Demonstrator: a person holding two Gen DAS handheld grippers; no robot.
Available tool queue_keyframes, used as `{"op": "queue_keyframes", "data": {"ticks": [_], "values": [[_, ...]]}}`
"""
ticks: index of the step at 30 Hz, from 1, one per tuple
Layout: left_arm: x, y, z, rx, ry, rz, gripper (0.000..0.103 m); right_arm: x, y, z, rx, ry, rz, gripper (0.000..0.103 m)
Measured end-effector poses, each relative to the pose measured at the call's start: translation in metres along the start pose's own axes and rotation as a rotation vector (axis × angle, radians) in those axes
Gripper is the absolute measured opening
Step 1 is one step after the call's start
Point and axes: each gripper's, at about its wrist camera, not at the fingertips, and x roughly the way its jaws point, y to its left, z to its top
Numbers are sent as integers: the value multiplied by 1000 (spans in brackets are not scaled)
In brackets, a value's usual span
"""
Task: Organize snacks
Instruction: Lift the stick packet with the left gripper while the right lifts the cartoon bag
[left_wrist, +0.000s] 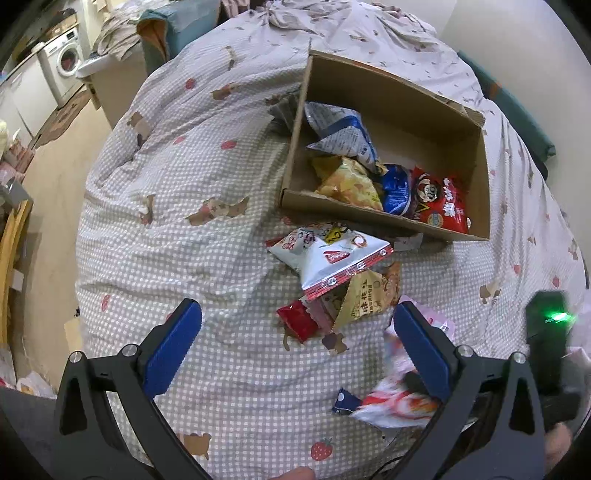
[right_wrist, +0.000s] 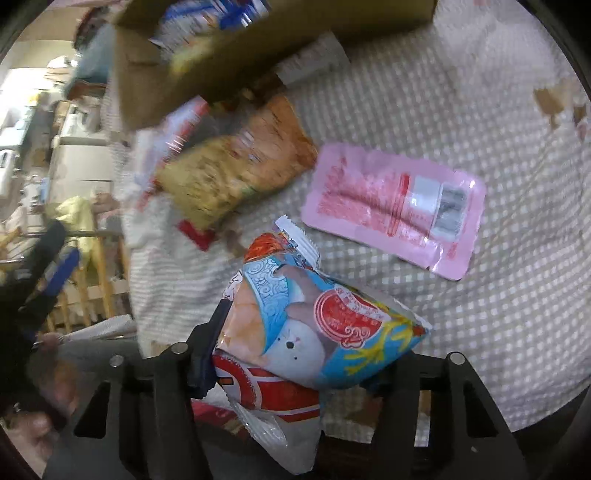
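With four packets already lying in the cardboard box (left_wrist: 436, 107), the right gripper (right_wrist: 303, 354) is clamping a blue-and-orange snack bag (right_wrist: 314, 332) while the left gripper (left_wrist: 295, 325) is hovering wide open over the loose packets (left_wrist: 332, 273) on the checked quilt (left_wrist: 177, 258).

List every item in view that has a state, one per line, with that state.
Left claw: open, empty, above the bedspread.
Right claw: shut on the blue cartoon snack bag.
Cardboard box: open-topped, partly filled with snack bags.
White snack bag: outside the box, lying on other packets.
Pink packet: sealed, flat on the bedspread.
Red packet: loose on the bedspread.
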Motion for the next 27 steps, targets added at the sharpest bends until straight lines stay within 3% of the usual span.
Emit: {"op": "queue_keyframes", "data": {"ticks": [3,7,14,19,22,25,27], "values": [[4,4,-8,-45,38,-12,103,-33,-1,9,-35,-79,31,58],[24,-5,-34,-88,156,-54,102,-76,-7,21,-83,-213,16,58],[65,-30,-95,-224,364,-55,98,-85,-28,27,-92,-266,2,58],[83,-55,-116,-171,406,20,93,-86,-53,18,-23,-273,19,58],[92,-68,-124,-93,423,85,78,-93,-53,18,-26,-301,31,58],[91,-73,-125,-83,410,111,55,-96,-53,15,-23,-311,40,58],[89,-77,-124,-65,407,111,33,-96,-54,16,-19,-308,47,58]]}}
